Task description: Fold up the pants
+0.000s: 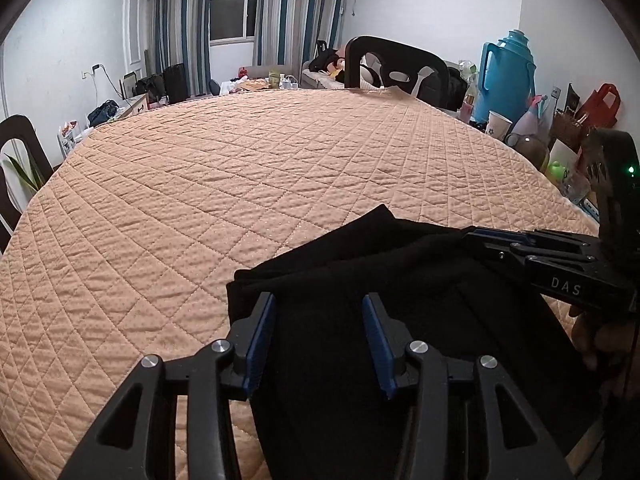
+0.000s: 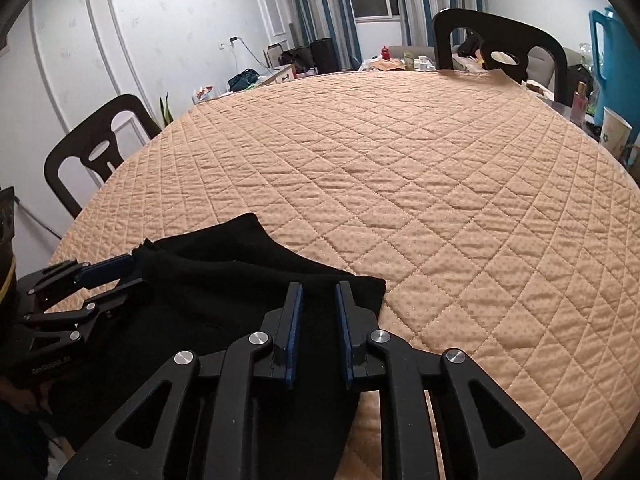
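Both grippers parted over pants (image 1: 360,280) edge — quilt (image 1: 240,180) beyond.

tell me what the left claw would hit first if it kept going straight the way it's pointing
Probably the black pants: the left claw, open, points across the cloth lying under and ahead of it. Past the pants' far edge comes only the quilted cover. Its height above the cloth is unclear.

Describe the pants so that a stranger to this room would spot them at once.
Start at the big table under the peach quilted cover. At its near edge, right below the two grippers, lies a black garment: the pants, bunched in soft folds. They are the only dark thing on the pale quilt; the blue thermos and paper cup stand off at the right rim.
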The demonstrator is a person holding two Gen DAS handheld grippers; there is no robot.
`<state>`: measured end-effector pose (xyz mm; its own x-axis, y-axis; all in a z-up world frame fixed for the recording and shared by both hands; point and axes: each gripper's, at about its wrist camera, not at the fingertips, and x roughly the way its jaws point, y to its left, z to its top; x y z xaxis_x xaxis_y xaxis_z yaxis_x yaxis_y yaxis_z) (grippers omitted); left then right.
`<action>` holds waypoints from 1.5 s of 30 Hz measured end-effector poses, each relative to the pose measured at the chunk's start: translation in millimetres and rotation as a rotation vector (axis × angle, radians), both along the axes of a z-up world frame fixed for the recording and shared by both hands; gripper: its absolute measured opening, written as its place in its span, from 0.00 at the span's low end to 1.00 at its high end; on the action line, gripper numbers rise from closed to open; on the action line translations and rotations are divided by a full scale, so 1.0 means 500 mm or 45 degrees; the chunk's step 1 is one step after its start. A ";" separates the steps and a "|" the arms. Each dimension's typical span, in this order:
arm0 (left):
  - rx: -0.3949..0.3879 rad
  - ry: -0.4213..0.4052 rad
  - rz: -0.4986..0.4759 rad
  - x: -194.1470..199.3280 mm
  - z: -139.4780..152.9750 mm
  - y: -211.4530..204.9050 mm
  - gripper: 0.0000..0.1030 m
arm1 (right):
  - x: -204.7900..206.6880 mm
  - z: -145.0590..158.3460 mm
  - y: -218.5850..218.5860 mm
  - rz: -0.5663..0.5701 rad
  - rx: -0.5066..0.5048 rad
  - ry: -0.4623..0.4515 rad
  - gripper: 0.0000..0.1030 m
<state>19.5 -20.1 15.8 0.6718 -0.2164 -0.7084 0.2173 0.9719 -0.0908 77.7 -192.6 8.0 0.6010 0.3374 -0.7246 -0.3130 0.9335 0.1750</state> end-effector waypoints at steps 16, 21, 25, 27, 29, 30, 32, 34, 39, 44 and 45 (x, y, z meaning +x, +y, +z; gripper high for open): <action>0.007 -0.030 0.040 -0.048 0.029 0.009 0.47 | -0.138 0.037 -0.016 -0.005 0.019 -0.099 0.18; 0.022 -0.046 0.040 -0.071 0.034 0.006 0.47 | -0.183 0.048 -0.011 0.018 0.007 -0.144 0.18; 0.038 -0.059 0.049 -0.096 0.035 0.010 0.47 | -0.201 0.044 -0.006 0.046 0.013 -0.140 0.18; 0.027 -0.072 0.051 -0.118 0.035 0.019 0.47 | -0.217 0.042 0.000 0.067 -0.005 -0.141 0.18; 0.009 -0.072 0.055 -0.139 0.032 0.031 0.47 | -0.234 0.042 0.007 0.093 -0.024 -0.149 0.18; -0.001 -0.069 0.053 -0.147 0.027 0.035 0.47 | -0.244 0.039 0.008 0.102 -0.030 -0.152 0.18; -0.009 -0.048 0.056 -0.156 0.009 0.041 0.48 | -0.257 0.028 0.014 0.127 -0.033 -0.146 0.18; -0.041 -0.055 0.061 -0.164 0.000 0.051 0.48 | -0.262 0.006 0.022 0.139 -0.078 -0.143 0.18; -0.037 -0.054 0.095 -0.173 0.007 0.061 0.47 | -0.270 0.013 0.029 0.123 -0.100 -0.154 0.18; -0.076 -0.049 0.093 -0.189 0.017 0.068 0.47 | -0.288 0.012 0.028 0.157 -0.105 -0.170 0.18; -0.070 -0.045 0.093 -0.188 0.014 0.065 0.47 | -0.288 0.008 0.028 0.156 -0.105 -0.173 0.18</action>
<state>-74.4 12.4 22.9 0.7115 -0.2038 -0.6725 0.1497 0.9790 -0.1383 -66.4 -178.7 11.7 0.6533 0.3572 -0.6675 -0.4411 0.8962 0.0479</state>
